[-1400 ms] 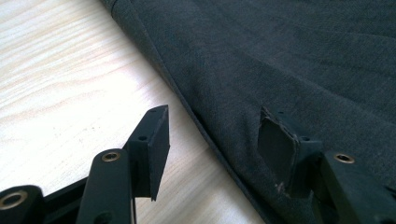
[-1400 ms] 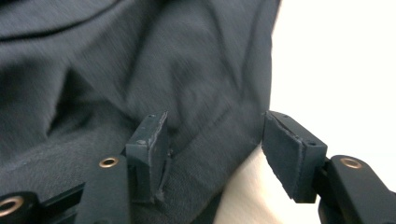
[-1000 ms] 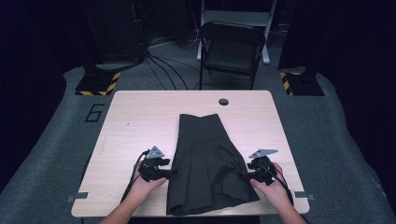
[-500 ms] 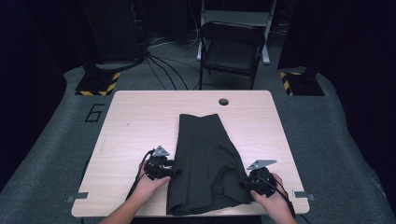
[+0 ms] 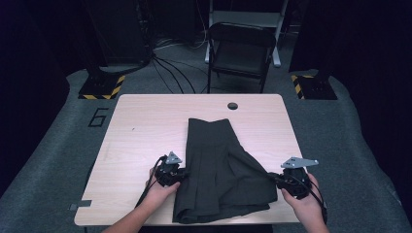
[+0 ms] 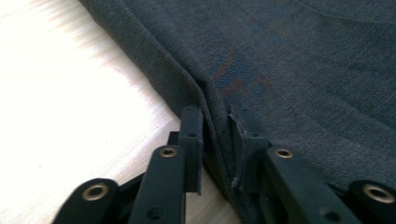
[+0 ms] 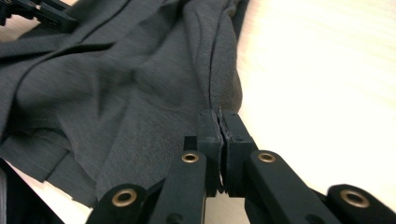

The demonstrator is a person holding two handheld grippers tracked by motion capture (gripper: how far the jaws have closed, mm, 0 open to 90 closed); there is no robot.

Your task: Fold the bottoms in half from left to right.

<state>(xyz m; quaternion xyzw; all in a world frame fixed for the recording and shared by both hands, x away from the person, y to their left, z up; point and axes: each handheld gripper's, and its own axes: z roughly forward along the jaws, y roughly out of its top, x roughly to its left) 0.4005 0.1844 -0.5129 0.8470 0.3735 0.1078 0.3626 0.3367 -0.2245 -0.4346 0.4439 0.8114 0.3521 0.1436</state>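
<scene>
A dark grey pleated skirt [image 5: 221,165] lies flat on the light wooden table [image 5: 145,121], waistband away from the person. My left gripper [image 5: 180,174] is at the skirt's left edge. In the left gripper view its jaws [image 6: 215,140] have just been closing and now pinch a fold of the skirt [image 6: 289,70]. My right gripper [image 5: 276,179] holds the skirt's right edge and draws it out to a point. In the right gripper view the jaws [image 7: 219,135] are pressed together on the edge of the skirt [image 7: 130,84].
A folding chair [image 5: 240,48] stands behind the table, with cables on the floor beside it. Yellow-and-black striped bases [image 5: 101,86] sit at both far corners. The tabletop has a round hole [image 5: 232,105] near its far edge.
My right gripper has moved out to the right and lifted a little, stretching the skirt's right edge sideways. The left hand has stayed at the left edge.
</scene>
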